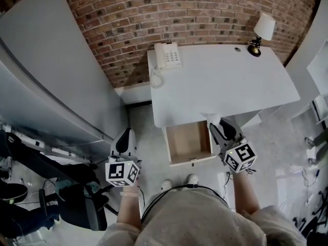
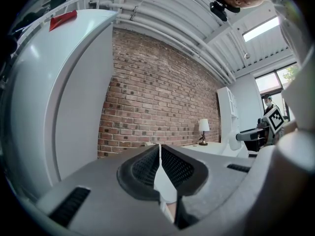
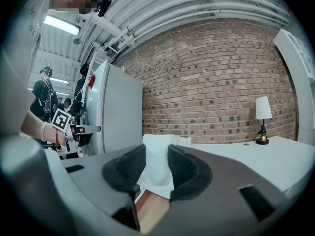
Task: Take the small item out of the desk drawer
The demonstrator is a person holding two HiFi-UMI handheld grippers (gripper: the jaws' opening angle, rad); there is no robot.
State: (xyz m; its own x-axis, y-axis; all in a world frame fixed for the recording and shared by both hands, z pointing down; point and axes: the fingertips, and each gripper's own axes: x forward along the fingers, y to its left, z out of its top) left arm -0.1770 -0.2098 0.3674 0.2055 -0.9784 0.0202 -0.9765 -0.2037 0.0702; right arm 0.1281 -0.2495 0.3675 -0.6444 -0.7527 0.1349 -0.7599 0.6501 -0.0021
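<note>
Right tongs clamping item, desk, brick wall

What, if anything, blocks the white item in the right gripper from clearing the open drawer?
Nothing visible. The right gripper is shut on the white item at the right edge of the drawer, which stands open, seemingly empty; the left gripper hangs off to the left.

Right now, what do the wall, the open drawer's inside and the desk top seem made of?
Wall: rough red-brown brick, pale mortar joints showing. Drawer inside: tan, matte, probably wood or wood-look board. Desk top: smooth plain white, likely laminate or painted board.
</note>
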